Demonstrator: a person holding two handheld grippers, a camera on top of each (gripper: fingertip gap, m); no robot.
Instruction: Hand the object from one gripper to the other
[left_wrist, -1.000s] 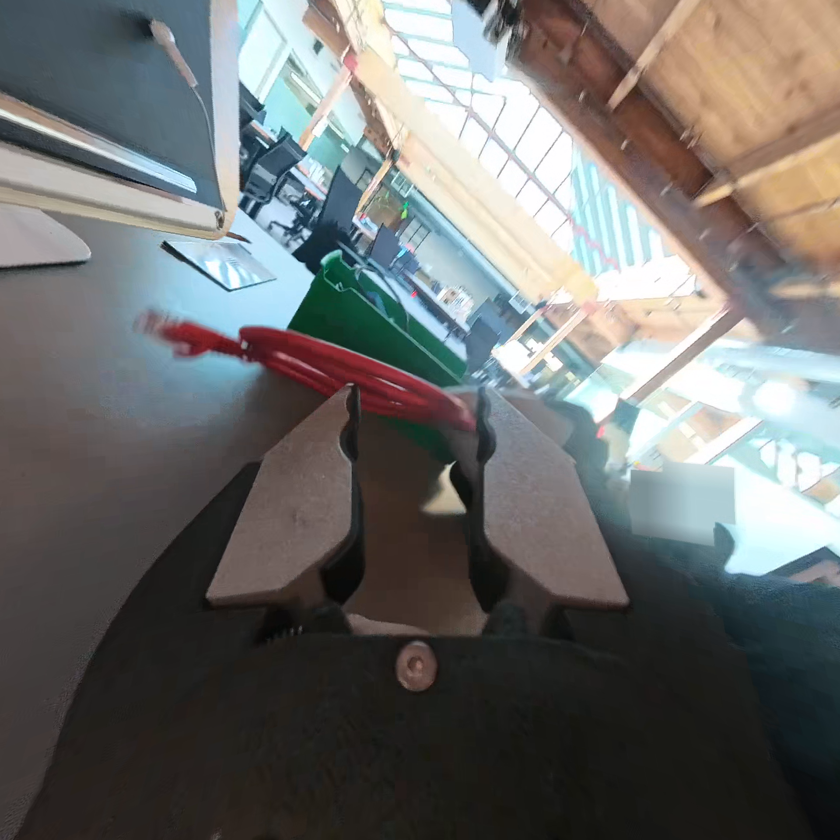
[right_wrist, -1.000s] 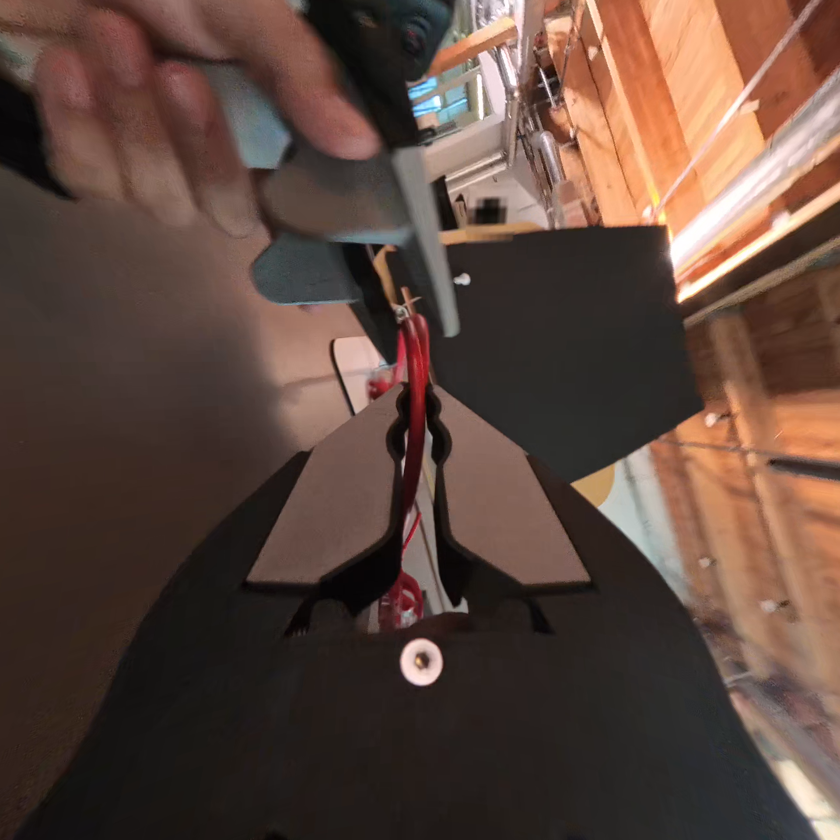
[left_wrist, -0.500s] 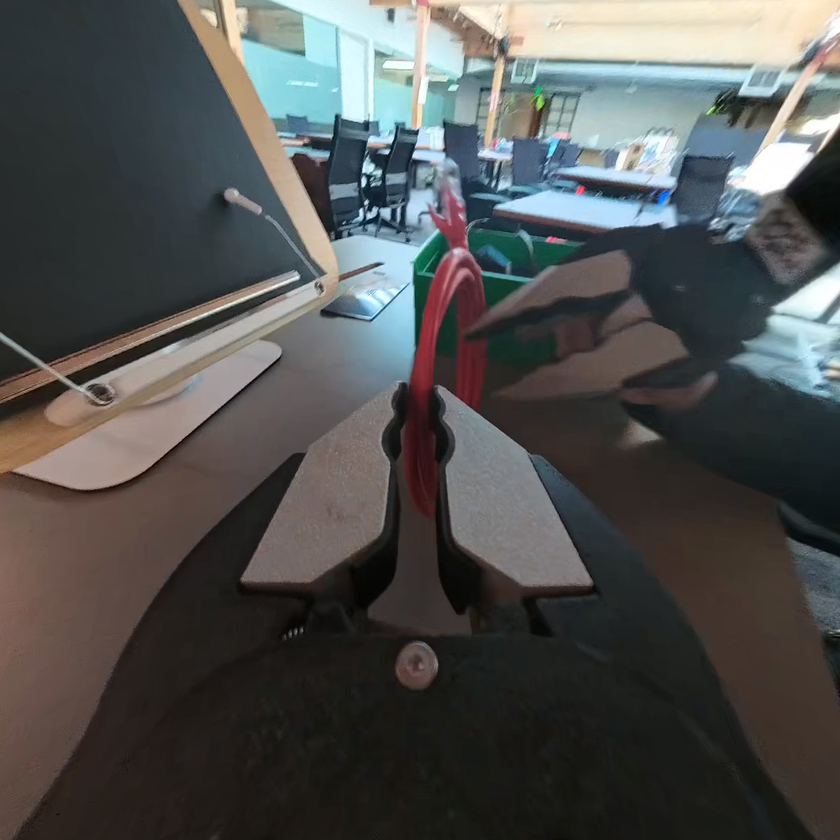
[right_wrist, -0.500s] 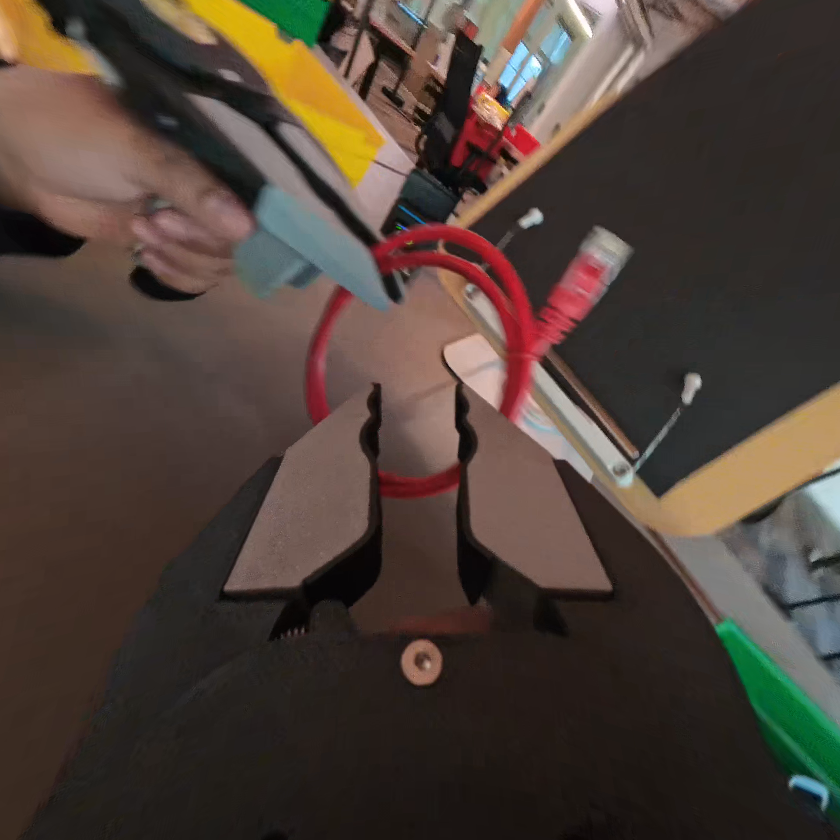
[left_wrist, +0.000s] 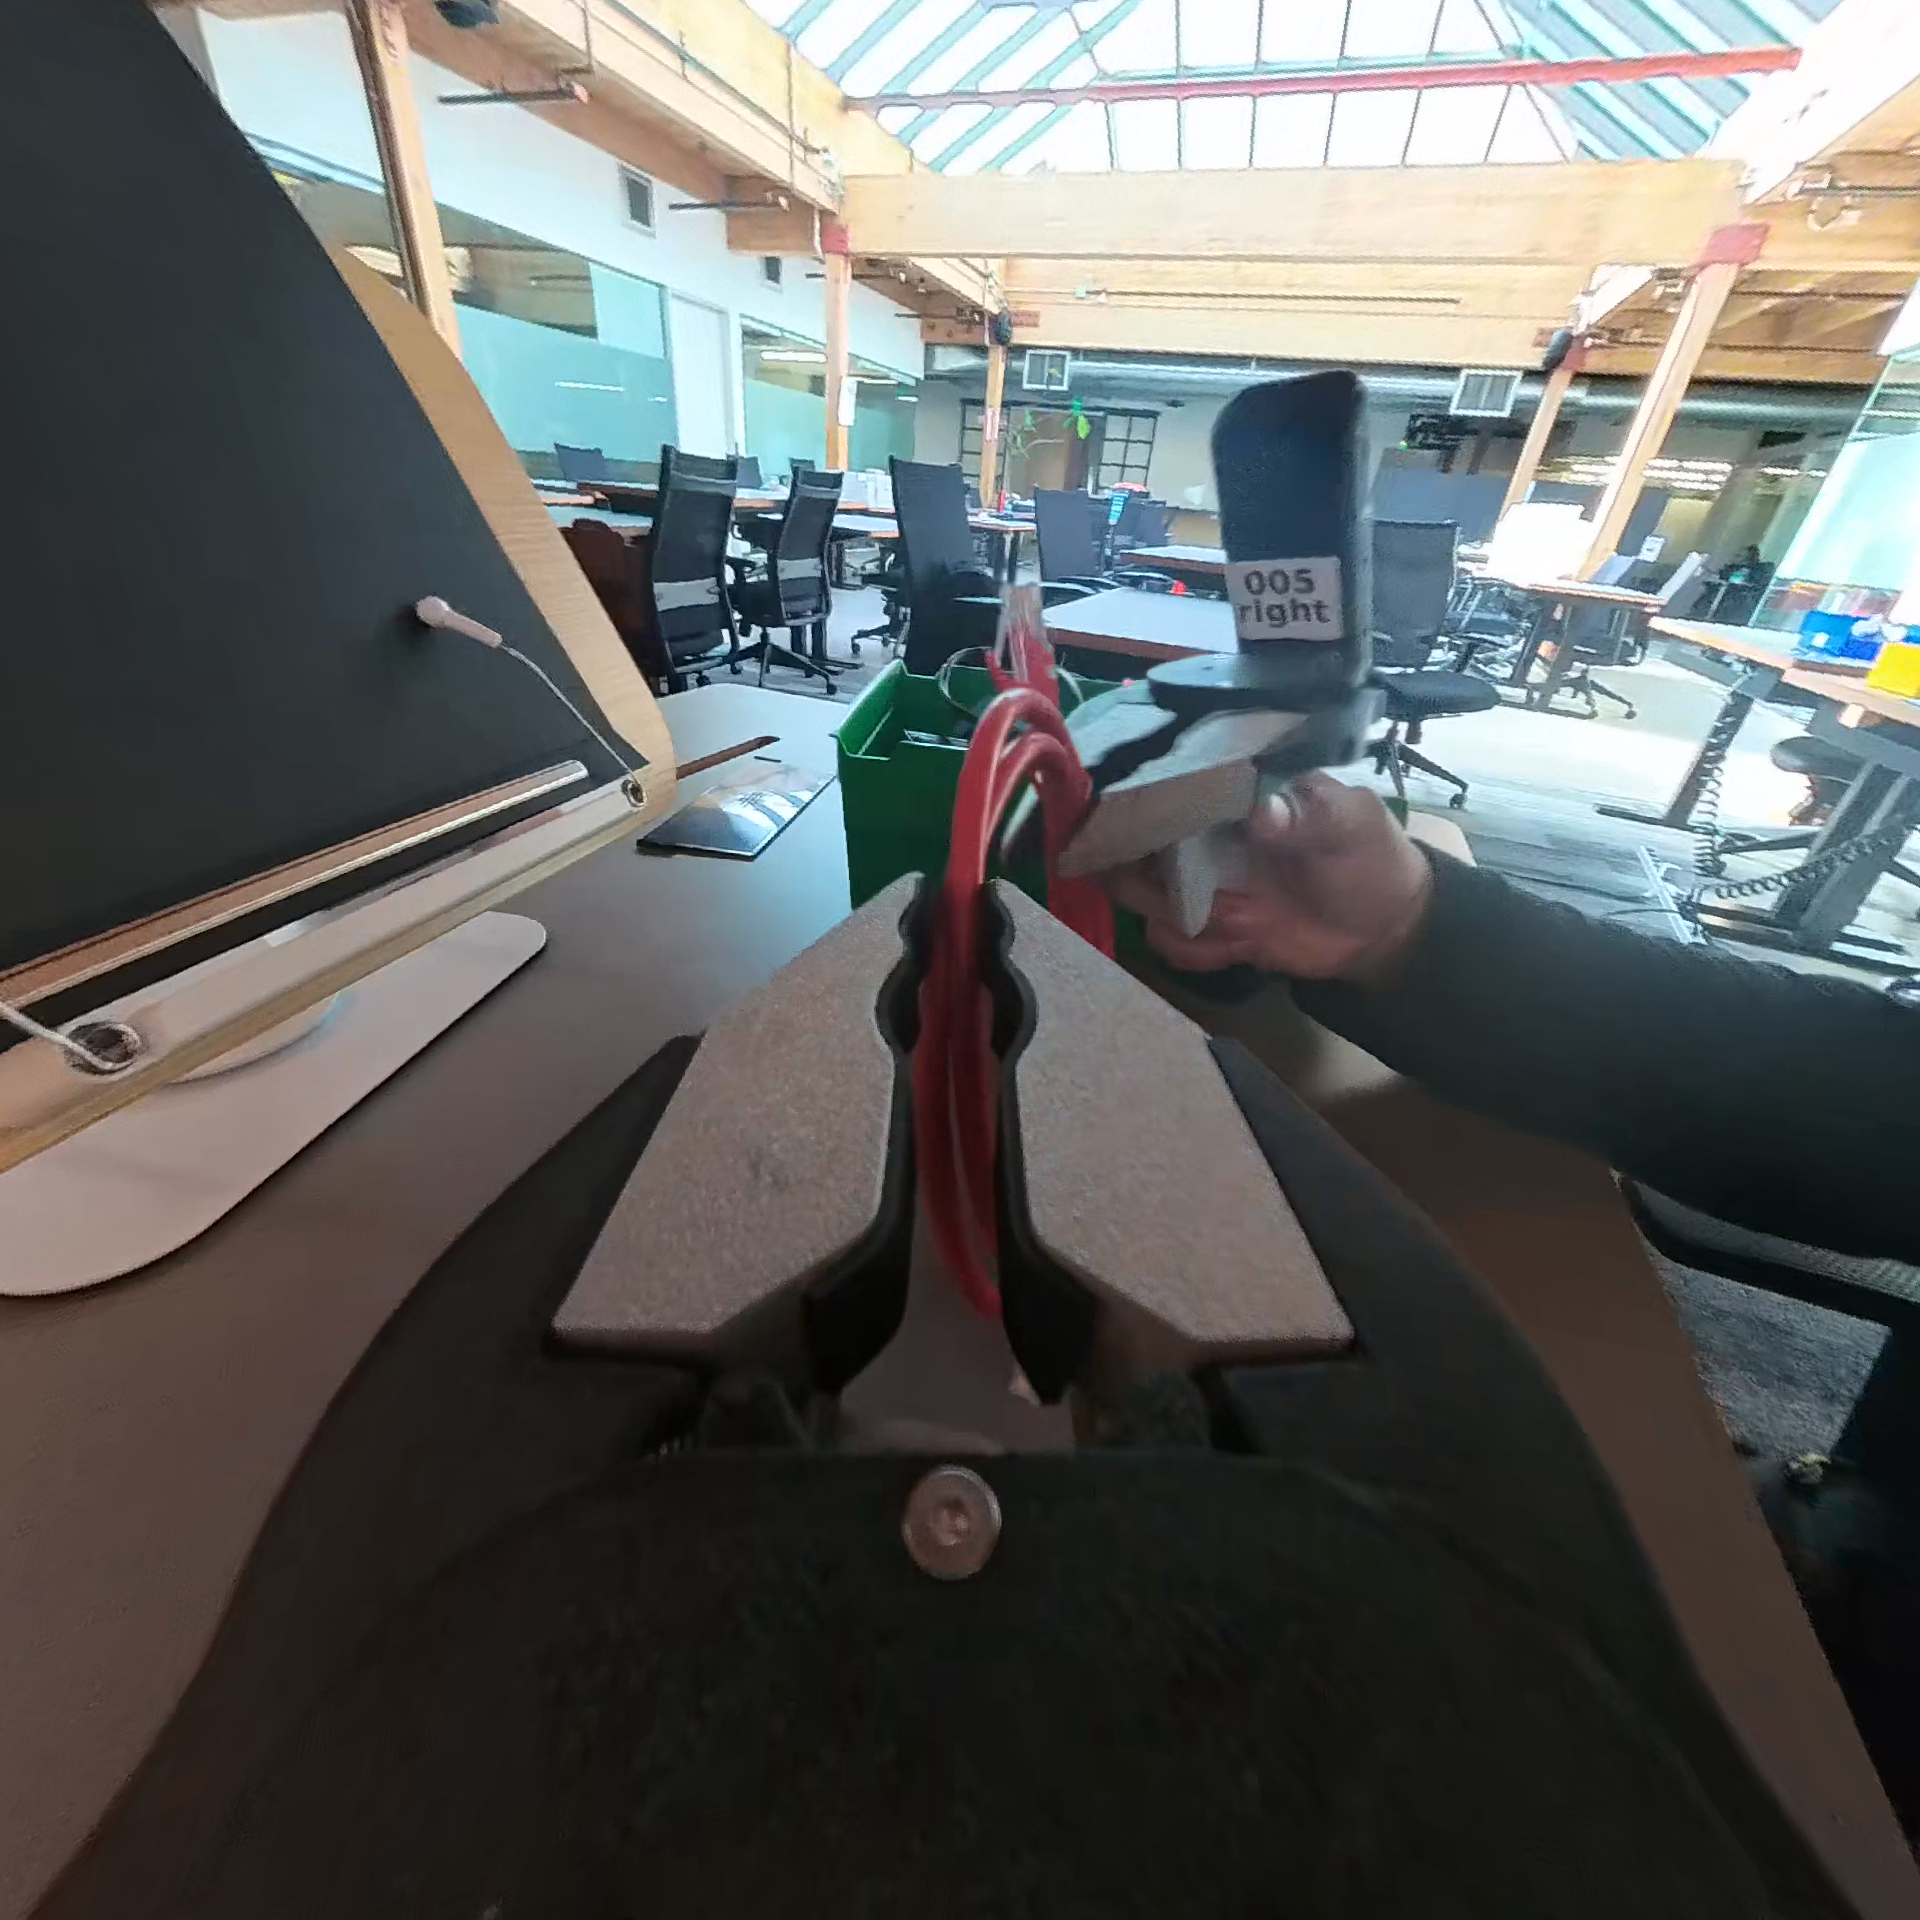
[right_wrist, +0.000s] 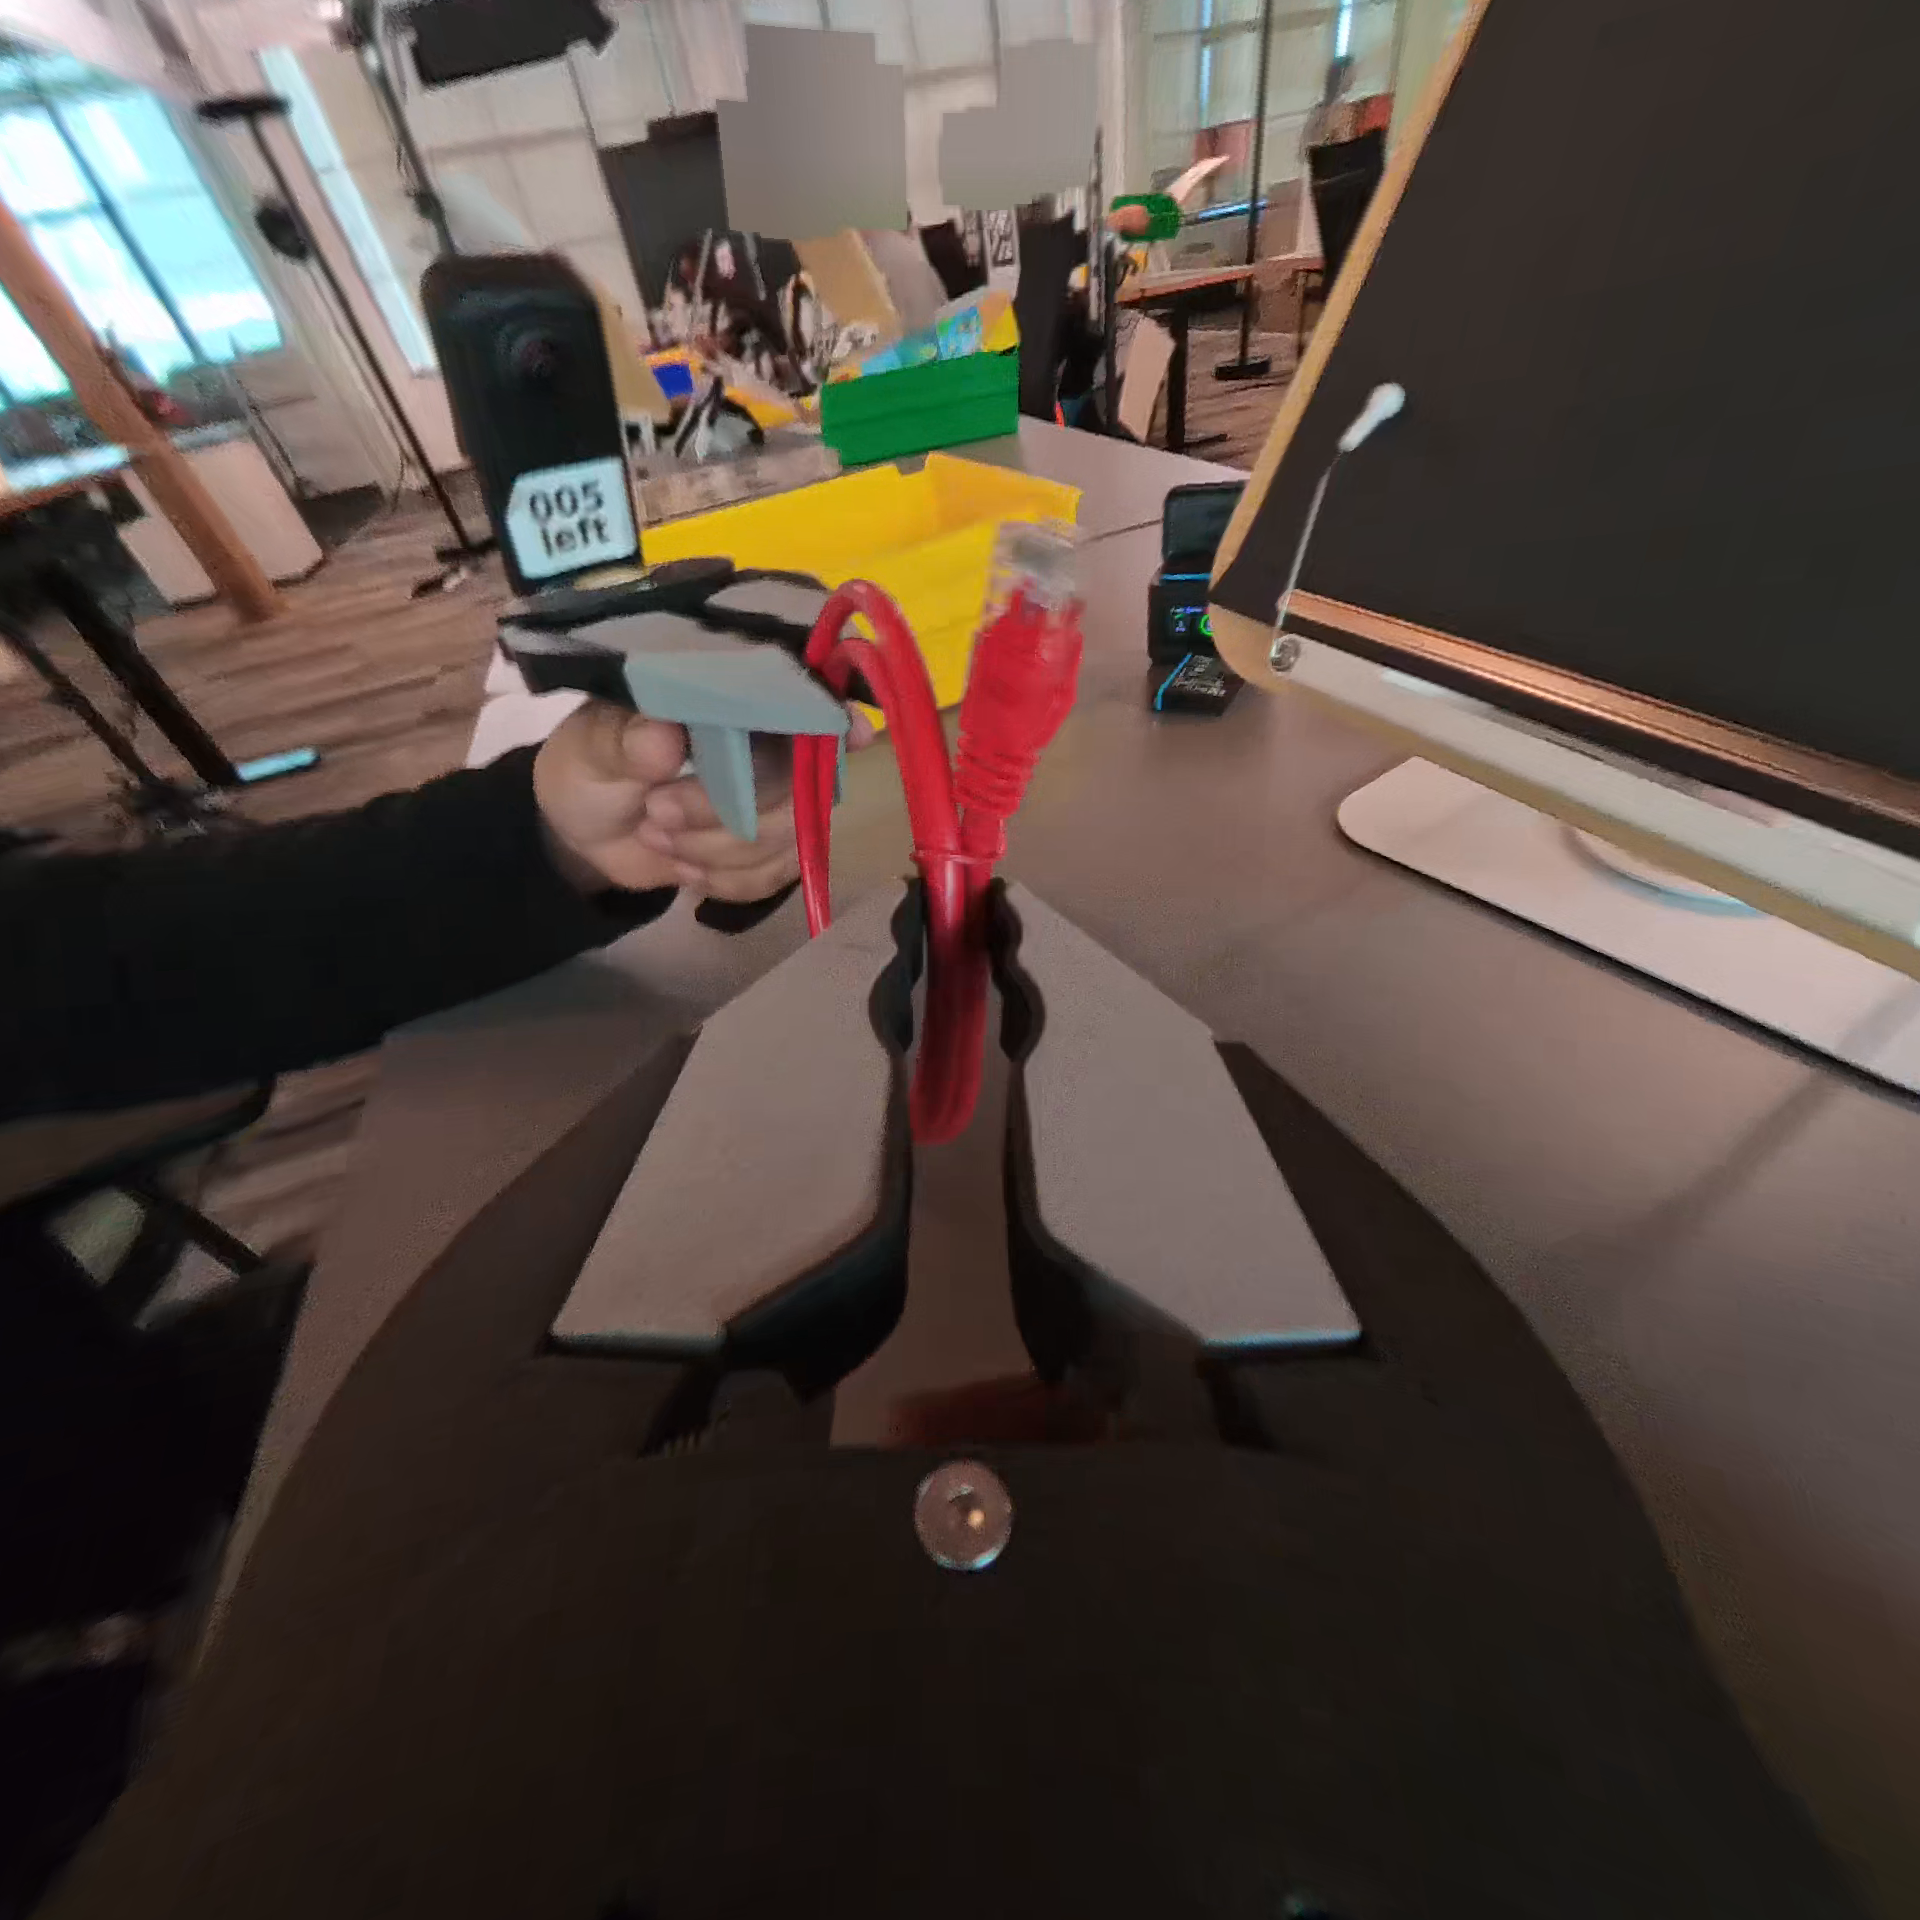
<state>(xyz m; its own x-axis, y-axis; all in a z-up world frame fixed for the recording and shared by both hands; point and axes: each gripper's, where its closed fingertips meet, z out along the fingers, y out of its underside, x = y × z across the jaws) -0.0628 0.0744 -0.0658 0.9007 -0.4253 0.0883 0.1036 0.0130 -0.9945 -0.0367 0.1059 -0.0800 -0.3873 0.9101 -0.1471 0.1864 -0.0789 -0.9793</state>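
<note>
Item: coiled red network cable (right_wrist: 940, 966) with clear-tipped plug (right_wrist: 1023, 623), held in the air above the dark brown tabletop (right_wrist: 1351, 1039).
Orientation: coil stands on edge, long axis near vertical; plug points up.
Left gripper (left_wrist: 954, 914): grey fingers closed narrowly on the coil's lower strands.
Right gripper (right_wrist: 951, 904): fingers pinched on the bundle just below the plug.
Surface: black panel with light wooden rim on a white base (left_wrist: 260, 623) stands on the table.
Room: open office; green plastic bin (left_wrist: 894, 810), yellow plastic bin (right_wrist: 883, 540), black chairs (left_wrist: 686, 582), timber beams, skylight.
</note>
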